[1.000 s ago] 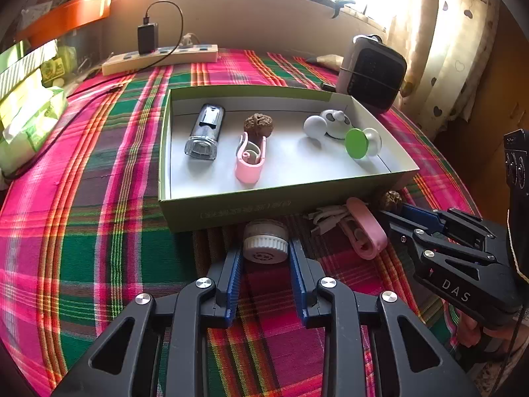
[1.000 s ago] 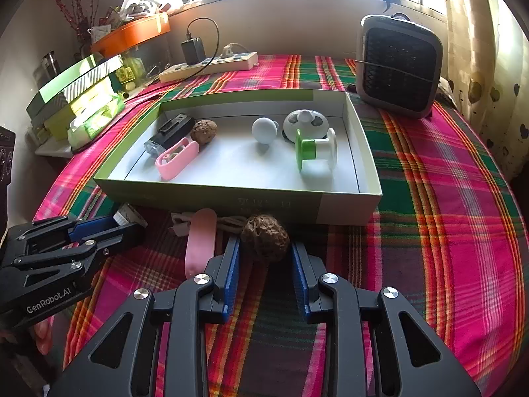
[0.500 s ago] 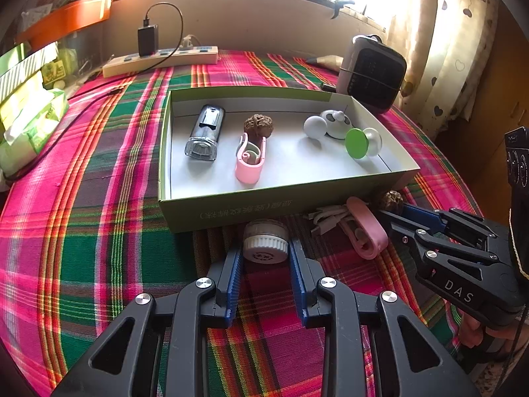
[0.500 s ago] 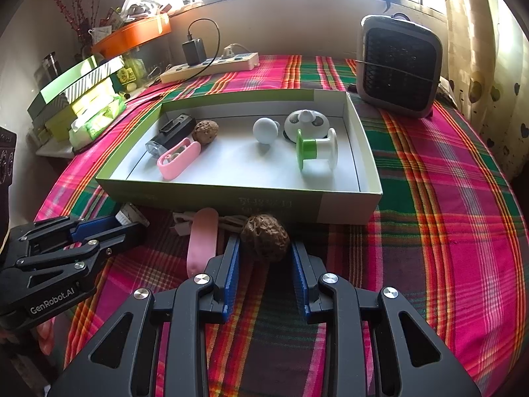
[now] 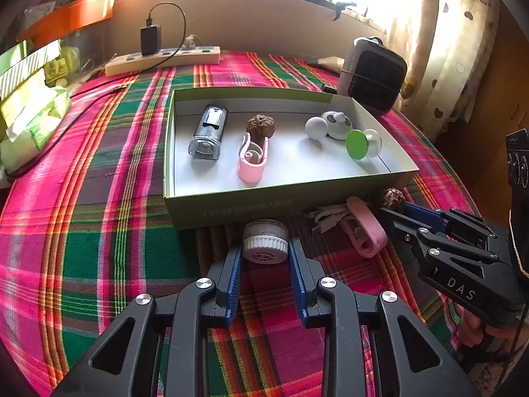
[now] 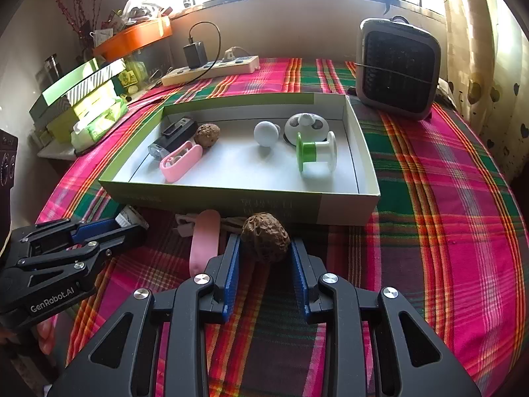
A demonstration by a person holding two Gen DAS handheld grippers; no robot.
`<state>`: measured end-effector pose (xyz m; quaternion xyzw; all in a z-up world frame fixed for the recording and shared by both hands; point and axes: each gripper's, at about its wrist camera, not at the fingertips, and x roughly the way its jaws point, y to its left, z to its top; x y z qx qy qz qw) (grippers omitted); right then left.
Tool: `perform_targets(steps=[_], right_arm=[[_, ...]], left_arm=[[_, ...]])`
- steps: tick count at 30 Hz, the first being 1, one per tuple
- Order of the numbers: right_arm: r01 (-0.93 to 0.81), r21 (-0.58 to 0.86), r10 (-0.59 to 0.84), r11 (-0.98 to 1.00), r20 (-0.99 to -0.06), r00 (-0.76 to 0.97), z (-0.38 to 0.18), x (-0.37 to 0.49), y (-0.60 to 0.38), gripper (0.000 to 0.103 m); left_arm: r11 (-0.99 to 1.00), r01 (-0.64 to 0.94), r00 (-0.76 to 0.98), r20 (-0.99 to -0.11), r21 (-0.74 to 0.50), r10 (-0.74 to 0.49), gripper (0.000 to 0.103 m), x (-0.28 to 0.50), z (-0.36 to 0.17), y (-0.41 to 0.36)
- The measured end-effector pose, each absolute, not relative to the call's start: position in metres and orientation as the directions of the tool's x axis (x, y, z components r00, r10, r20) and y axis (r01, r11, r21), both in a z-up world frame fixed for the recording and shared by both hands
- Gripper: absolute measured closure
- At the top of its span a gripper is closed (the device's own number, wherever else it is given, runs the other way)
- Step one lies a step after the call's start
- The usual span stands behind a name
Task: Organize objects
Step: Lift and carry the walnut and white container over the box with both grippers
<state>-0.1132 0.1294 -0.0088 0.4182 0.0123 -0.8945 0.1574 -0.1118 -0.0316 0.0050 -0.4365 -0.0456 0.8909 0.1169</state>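
Note:
My left gripper [image 5: 265,251] is shut on a small white-capped jar [image 5: 265,241], just in front of the green box's [image 5: 281,203] front wall. My right gripper [image 6: 264,248] is shut on a brown walnut [image 6: 265,236], also in front of the box [image 6: 231,198]. A pink cable holder [image 5: 363,228] with a grey cable lies on the cloth between the two grippers; it also shows in the right wrist view [image 6: 205,240]. Inside the box lie a bike light [image 5: 208,132], a second walnut [image 5: 261,125], a pink clip [image 5: 251,160], a white ball [image 5: 315,127] and a green spool [image 5: 358,144].
A small dark heater [image 6: 398,69] stands behind the box at the right. A power strip [image 6: 211,69] with a charger lies at the back. Green packs and boxes [image 6: 89,109] are stacked at the left edge. The plaid cloth [image 6: 446,215] covers a round table.
Both grippers have stayed almost still with their objects; the view shifts only slightly.

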Motion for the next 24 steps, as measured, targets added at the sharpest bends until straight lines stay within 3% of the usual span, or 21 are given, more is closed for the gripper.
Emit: perform_targets(steps=[24], right_arm=[[0.327, 0.101, -0.299, -0.94, -0.704, -0.644, 0.023, -0.123, 0.127, 0.073]], left_arm=[[-0.973, -0.152, -0.648, -0.725, -0.174, 0.231, 0.078, -0.116, 0.039, -0.043]])
